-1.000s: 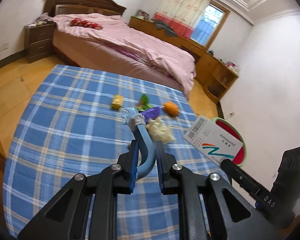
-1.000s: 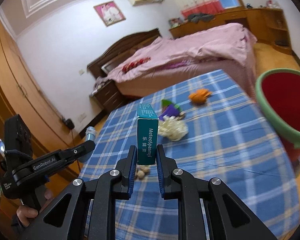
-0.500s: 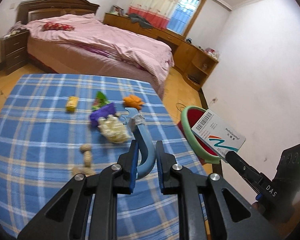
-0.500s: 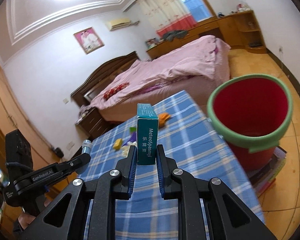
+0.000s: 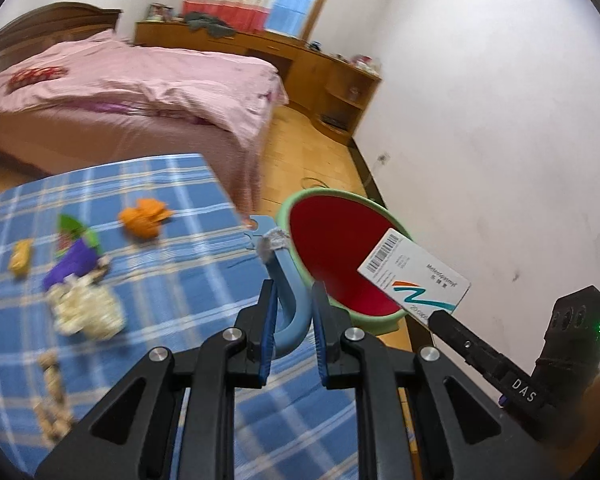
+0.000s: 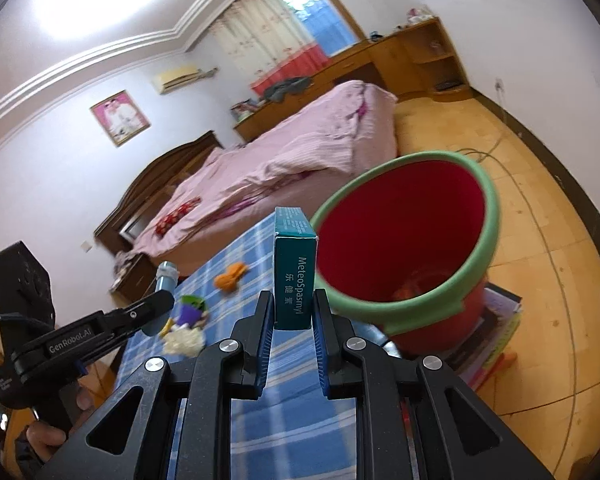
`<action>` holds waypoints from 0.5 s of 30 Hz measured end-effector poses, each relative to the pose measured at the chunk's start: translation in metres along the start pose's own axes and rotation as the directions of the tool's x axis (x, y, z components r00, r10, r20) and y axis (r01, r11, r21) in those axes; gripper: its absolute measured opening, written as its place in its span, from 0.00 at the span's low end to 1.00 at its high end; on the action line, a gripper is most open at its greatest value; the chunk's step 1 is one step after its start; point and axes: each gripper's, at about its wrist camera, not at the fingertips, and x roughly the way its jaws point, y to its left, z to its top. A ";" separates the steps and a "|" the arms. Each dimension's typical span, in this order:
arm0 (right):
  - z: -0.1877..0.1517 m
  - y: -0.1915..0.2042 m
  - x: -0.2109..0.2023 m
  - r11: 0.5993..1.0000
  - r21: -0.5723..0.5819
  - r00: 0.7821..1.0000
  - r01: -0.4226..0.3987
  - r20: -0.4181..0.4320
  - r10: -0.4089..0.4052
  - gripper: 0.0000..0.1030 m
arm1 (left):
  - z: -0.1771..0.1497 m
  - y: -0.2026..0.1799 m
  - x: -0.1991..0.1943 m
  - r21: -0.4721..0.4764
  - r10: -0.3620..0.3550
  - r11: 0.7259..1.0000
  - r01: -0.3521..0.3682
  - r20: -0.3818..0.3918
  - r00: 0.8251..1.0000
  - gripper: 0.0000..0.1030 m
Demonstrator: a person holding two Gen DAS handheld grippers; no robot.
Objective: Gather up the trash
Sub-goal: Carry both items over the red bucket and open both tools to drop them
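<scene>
In the left wrist view my left gripper (image 5: 294, 294) is shut on a curved blue plastic piece (image 5: 290, 280) with a grey wad at its tip, held at the table's right edge beside the red bin with a green rim (image 5: 320, 195). My right gripper (image 6: 294, 306) is shut on a teal and white medicine box (image 6: 294, 280), upright just in front of the bin (image 6: 494, 208). On the blue plaid tablecloth (image 5: 180, 280) lie an orange peel (image 5: 146, 218), a purple wrapper (image 5: 70, 266), crumpled white paper (image 5: 86, 312), a yellow scrap (image 5: 20, 258) and peanut shells (image 5: 52, 396).
The bin stands on a stack of books (image 6: 498, 332) on the wooden floor, close to the white wall (image 5: 500, 140). A pink bed (image 5: 140, 88) fills the space behind the table. Wooden cabinets (image 5: 332, 80) line the far wall, and a cable (image 6: 540, 216) runs across the floor.
Both grippers have swung right, away from the middle of the table toward the bin, which now looks larger and nearer. Both grips are unchanged.
</scene>
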 end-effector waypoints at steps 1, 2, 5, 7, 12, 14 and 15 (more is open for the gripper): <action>0.002 -0.004 0.000 1.000 0.005 1.000 0.009 0.003 -0.009 0.18 | 0.002 -0.007 0.006 0.014 -0.001 1.000 0.001 -0.008 1.000 0.16; 0.004 -0.010 0.001 1.000 0.012 1.000 0.020 0.005 -0.020 0.18 | 0.004 -0.012 0.013 0.025 -0.003 1.000 0.003 -0.017 1.000 0.16; 0.012 -0.025 0.005 0.998 0.029 0.999 0.048 0.007 -0.048 0.18 | 0.011 -0.025 0.037 0.051 -0.021 0.998 0.023 -0.042 0.999 0.16; 0.015 -0.032 0.008 0.997 0.034 0.998 0.070 0.008 -0.070 0.18 | 0.014 -0.031 0.051 0.063 -0.029 0.997 0.032 -0.059 0.998 0.16; 0.020 -0.052 0.016 0.992 0.045 0.993 0.118 0.004 -0.118 0.18 | 0.015 -0.047 0.089 0.105 -0.036 0.993 0.047 -0.106 0.994 0.16; 0.019 -0.056 0.022 0.990 0.050 0.991 0.134 -0.004 -0.134 0.18 | 0.012 -0.052 0.102 0.122 -0.028 0.992 0.043 -0.125 0.992 0.16; 0.019 -0.058 0.024 0.989 0.052 0.990 0.140 -0.009 -0.139 0.18 | 0.011 -0.053 0.108 0.127 -0.024 0.991 0.041 -0.134 0.991 0.16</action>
